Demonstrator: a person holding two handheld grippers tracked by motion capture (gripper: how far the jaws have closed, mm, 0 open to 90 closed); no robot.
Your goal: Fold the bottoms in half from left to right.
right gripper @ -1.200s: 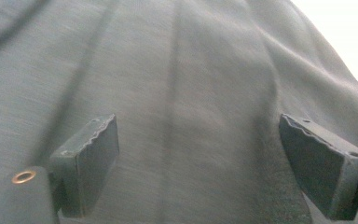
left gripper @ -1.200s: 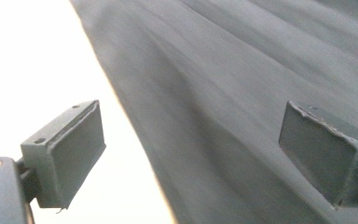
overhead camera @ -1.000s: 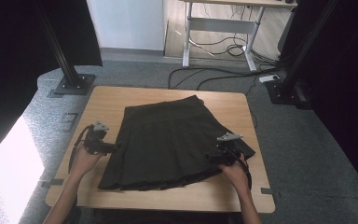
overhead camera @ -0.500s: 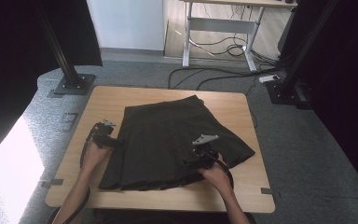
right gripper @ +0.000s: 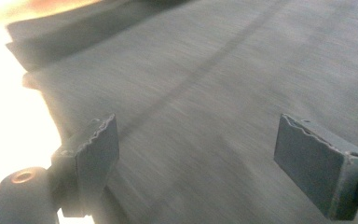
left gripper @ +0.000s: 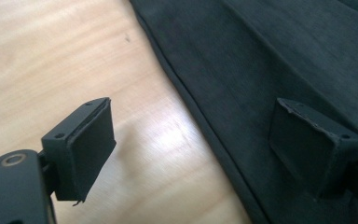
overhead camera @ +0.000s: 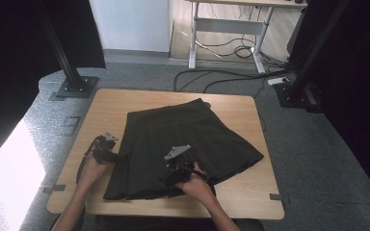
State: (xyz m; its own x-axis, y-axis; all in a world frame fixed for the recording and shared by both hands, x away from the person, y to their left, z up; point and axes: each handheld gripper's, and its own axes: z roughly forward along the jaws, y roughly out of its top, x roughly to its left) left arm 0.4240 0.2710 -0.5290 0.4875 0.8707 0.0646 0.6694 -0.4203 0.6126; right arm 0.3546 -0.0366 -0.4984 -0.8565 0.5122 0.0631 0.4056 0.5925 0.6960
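- Skirt (overhead camera: 183, 144), dark and pleated, lies spread flat on the wooden table (overhead camera: 250, 192), with its narrow waistband toward the far edge and its wide hem fanned toward the person.
- Left gripper (overhead camera: 118, 156) sits at the skirt's left side edge. In the left gripper view its jaws stand wide apart, one over bare wood and the other over the cloth, so the seam edge (left gripper: 186, 102) runs between them. That straddle looks like a set-up to pinch the edge, though nothing is clamped yet.
- Right gripper (overhead camera: 171, 177) hovers over the lower middle of the fabric, well inside the hem. In the right gripper view its jaws are also spread with nothing between the pads, and pleat lines (right gripper: 205, 70) run across the cloth below. The blur there makes it hard to tell whether the pads touch the fabric.
- Both hands come in from the near side of the table, which keeps the hem within easy reach. The likely aim is smoothing or folding the garment.
- Judged from the lie of things, the fold has not begun: the skirt is one flat layer, apart from a slight overlap at the lower right hem (overhead camera: 241, 166).
- Thin, limp cloth like this could slip or bunch if only one layer of the edge is caught.
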